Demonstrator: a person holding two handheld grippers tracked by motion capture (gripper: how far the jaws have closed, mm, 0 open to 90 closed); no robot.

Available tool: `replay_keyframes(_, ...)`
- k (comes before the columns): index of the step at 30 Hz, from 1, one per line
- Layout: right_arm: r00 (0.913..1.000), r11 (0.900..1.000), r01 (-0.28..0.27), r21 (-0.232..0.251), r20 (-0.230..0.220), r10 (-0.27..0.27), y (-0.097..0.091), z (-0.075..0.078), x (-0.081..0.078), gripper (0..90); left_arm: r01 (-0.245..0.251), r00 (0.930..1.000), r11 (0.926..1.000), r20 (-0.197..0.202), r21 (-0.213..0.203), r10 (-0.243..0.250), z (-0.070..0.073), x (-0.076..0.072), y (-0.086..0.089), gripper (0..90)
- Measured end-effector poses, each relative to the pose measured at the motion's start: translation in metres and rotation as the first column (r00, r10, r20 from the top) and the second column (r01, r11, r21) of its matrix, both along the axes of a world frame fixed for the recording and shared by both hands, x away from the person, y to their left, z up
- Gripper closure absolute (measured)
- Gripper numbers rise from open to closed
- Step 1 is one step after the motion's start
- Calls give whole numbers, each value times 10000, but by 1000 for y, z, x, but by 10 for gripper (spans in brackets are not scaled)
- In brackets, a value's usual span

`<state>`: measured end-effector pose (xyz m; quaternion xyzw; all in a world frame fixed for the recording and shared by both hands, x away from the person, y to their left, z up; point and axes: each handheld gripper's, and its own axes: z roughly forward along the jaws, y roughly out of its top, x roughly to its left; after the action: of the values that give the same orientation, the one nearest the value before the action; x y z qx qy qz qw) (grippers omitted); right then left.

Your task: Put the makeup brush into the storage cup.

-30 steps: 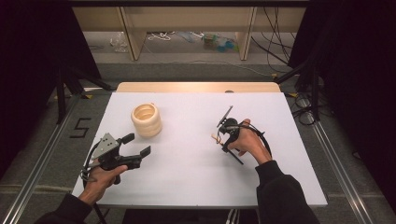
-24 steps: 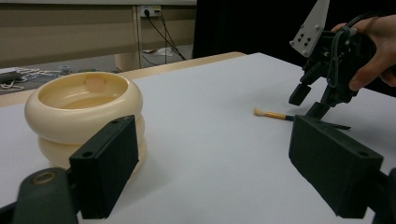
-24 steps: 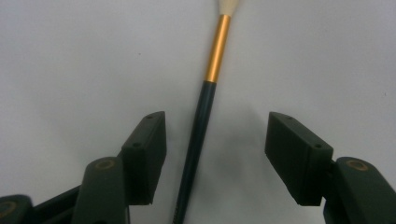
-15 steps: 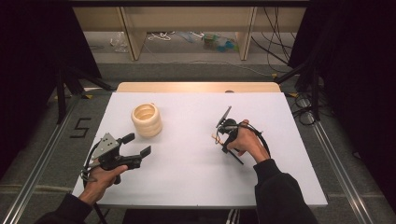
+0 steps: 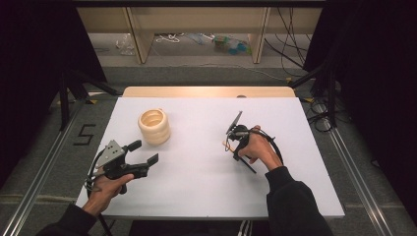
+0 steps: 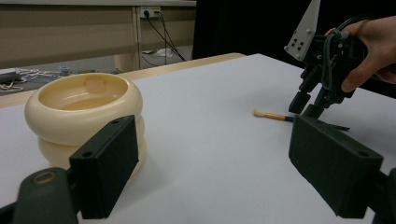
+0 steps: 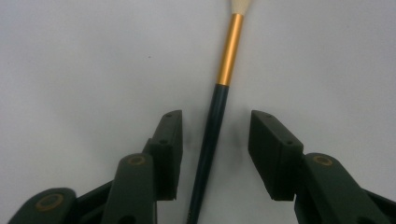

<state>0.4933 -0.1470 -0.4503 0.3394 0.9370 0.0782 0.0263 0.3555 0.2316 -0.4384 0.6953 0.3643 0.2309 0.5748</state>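
Cream ribbed bowl (image 5: 154, 126) stands on the white tabletop (image 5: 196, 182) just ahead of the left gripper (image 5: 142, 153), whose jaws are spread and empty. The right gripper (image 7: 215, 140) has been closing; a paintbrush (image 7: 218, 100) lies untouched between its jaws, its handle end cut off.

Bright overhead light on white table (image 5: 206, 191), dark surroundings, soft shadows, sharp focus
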Motion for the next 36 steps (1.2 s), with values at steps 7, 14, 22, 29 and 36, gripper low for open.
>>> replay_keyframes(7,9996,9997,172,-162,-235,-176,2,-2,0,619,71,10000,9999,57,-100,-71,0,1,-1,155)
replay_keyframes(14,9999,9995,94,-294,-126,-98,3,-3,0,665,20,10000,10000,13,-44,-20,0,0,-1,155)
replay_keyframes(22,9997,9989,121,-455,-229,-131,6,-2,-1,739,20,10000,10000,15,-46,-20,0,0,-1,155)
replay_keyframes(29,9991,9984,263,-496,-329,-280,5,-2,1,786,35,10000,10000,30,-67,-35,0,0,-1,155)
replay_keyframes(36,9988,9975,324,-629,-354,-347,8,-2,1,827,26,10000,10000,18,-49,-25,0,0,-1,155)
